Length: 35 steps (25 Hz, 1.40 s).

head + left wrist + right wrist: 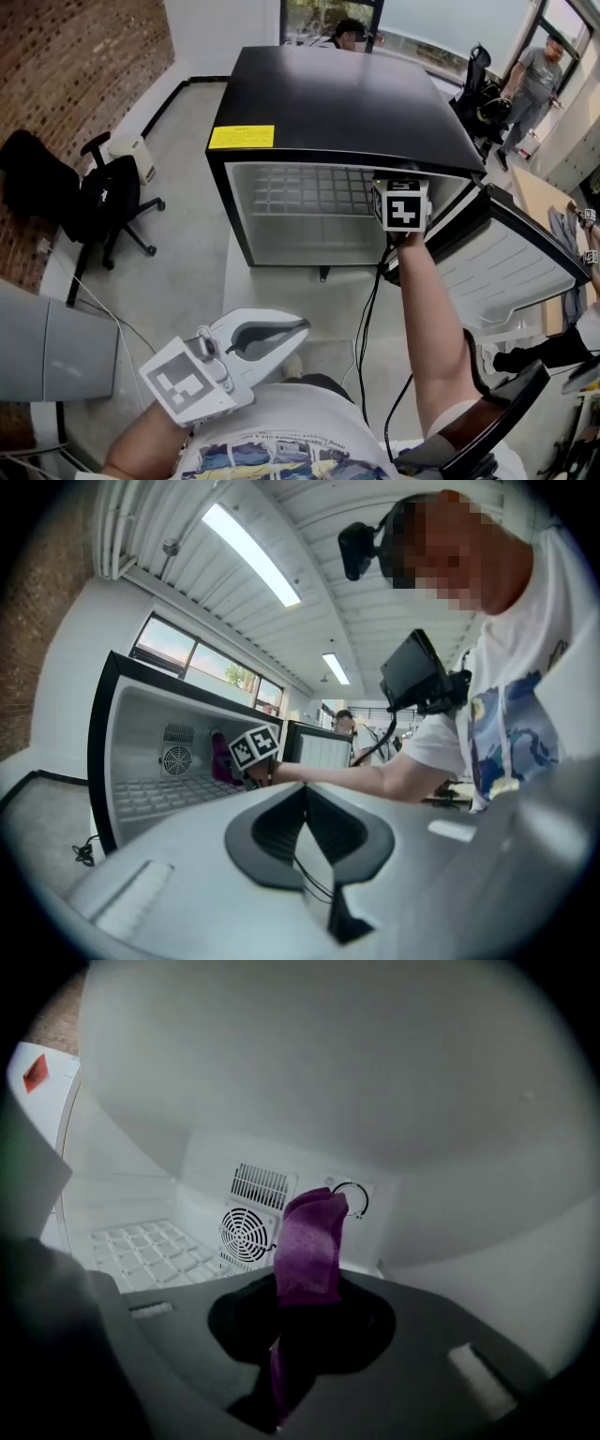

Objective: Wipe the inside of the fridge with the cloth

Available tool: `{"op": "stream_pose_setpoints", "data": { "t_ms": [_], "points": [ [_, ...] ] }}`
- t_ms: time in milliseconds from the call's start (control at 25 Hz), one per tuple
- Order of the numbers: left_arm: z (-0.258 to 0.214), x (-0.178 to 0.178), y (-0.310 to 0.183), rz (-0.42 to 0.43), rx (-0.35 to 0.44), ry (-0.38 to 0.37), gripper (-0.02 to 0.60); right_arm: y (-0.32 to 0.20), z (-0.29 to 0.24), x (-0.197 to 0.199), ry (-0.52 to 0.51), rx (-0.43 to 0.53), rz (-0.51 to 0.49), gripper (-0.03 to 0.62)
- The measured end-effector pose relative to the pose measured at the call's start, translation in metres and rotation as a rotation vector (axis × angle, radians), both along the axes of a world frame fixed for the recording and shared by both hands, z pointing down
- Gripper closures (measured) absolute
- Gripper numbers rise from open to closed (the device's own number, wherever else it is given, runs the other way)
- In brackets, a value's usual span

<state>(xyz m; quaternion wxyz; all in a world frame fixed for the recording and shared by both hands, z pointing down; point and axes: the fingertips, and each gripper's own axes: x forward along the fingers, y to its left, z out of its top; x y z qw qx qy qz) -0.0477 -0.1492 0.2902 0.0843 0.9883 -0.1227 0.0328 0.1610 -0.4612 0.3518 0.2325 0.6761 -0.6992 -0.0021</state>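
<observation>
While I watch the feeds, the right gripper (305, 1288) reaches into the open front of the small black fridge with the white lining (337, 103), close to the right edge of the opening and just under the top edge. Its jaws are clenched on the purple cloth (311, 1237), which stands up from between them as a folded strip. From the right gripper view the cloth's top overlaps the round dial (354, 1200) on the back wall, with the circular fan grille (246, 1232) and the slatted vent (259, 1185) just to its left. I cannot tell whether the cloth touches the wall. The white wire shelf (150, 1255) lies below and to the left.

From the head view only the right gripper's marker cube shows at the opening, with the bare forearm stretched behind it. The white-lined fridge door (511, 272) swings wide open off the right edge. A yellow label (241, 137) sits at the front left corner of the fridge top.

My left gripper (286, 330) hangs low near the person's torso, well apart from the fridge, jaws pressed together with nothing between them.

A black office chair (112, 202) stands on the floor to the left of the fridge.
</observation>
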Motion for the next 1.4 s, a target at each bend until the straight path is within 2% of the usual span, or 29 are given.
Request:
{"op": "stream_pose_setpoints", "data": {
  "t_ms": [200, 560, 1200, 1400],
  "points": [
    [0.000, 0.001, -0.008, -0.019, -0.006, 0.001, 0.577, -0.010, 0.012, -0.009, -0.023, -0.054, -0.007, 0.542],
    [0.000, -0.012, -0.014, -0.041, -0.007, 0.003, 0.577, -0.018, 0.026, -0.066, -0.044, -0.112, -0.130, 0.542],
    [0.005, -0.044, -0.005, -0.102, -0.028, -0.014, 0.577, -0.022, 0.031, -0.156, -0.100, -0.138, -0.260, 0.540],
    [0.006, -0.055, -0.001, -0.124, -0.033, -0.012, 0.577, -0.020, 0.029, -0.186, -0.145, -0.149, -0.301, 0.542]
  ]
}}
